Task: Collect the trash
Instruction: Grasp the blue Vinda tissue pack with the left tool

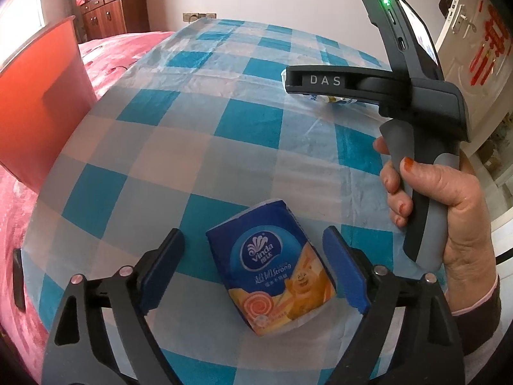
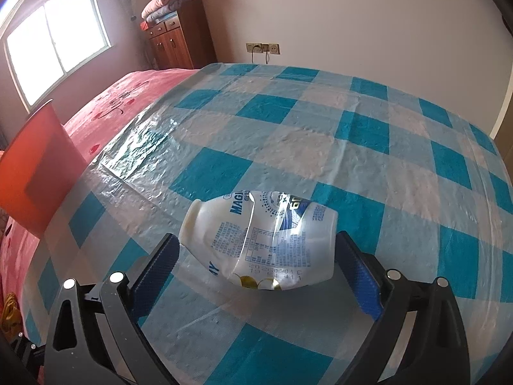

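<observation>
We see both grippers open: tissue pack (image 1: pixel 271 264) between left gripper (image 1: pixel 253 269) pads, untouched; crushed bottle (image 2: pixel 259 240) lies crosswise between right gripper (image 2: pixel 266 269) pads.

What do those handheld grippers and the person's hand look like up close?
Each gripper has black, triangular-cutout arms with silver rivets and blue textured pads, as on the left gripper and the right gripper. From the side, the right gripper is dark grey with a lighter grey handle, a "DAS" label and a green light. The right hand has orange-painted nails and a dark sleeve over a pink cuff.
</observation>
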A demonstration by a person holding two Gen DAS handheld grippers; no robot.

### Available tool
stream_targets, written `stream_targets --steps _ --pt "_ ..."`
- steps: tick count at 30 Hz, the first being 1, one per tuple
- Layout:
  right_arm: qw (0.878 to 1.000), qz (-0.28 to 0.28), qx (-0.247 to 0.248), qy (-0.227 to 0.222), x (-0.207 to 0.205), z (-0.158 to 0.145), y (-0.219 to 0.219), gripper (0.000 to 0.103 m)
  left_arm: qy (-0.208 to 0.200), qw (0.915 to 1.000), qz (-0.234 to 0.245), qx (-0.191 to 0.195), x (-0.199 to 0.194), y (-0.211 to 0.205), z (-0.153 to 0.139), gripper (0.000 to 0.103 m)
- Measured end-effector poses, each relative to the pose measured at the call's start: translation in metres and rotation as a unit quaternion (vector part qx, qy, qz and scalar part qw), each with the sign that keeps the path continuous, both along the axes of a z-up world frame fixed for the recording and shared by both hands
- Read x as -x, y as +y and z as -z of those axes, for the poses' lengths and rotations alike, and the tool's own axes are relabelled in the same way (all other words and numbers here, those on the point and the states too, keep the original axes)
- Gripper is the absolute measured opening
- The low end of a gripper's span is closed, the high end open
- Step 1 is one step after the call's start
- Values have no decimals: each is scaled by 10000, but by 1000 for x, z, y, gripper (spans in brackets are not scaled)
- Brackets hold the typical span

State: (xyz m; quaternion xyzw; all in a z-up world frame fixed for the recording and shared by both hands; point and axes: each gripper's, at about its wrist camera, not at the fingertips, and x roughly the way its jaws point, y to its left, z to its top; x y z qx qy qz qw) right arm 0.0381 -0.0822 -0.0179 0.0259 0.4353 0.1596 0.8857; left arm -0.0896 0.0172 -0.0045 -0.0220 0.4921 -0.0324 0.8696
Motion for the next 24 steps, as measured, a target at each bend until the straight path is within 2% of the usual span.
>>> stream_targets --steps 4,11,13,19,24 --pt "10000 60 4 1 0 0 -1 96 -38 10000 -60 9 -1 1 -1 77" --pt "9998 142 -103 -15 -1 -1 -11 93 -62 10000 -46 4 -3 1 -1 76" --pt "9997 172 -160 -24 0 -1 -15 89 -84 10000 -30 -33 -4 0 -1 73" --pt "9997 149 -181 -33 0 -1 -19 88 -140 9998 60 -82 -5 -9 0 65" --pt "9998 109 -182 -39 0 -1 -23 86 -177 9996 164 -150 -8 -20 1 63"
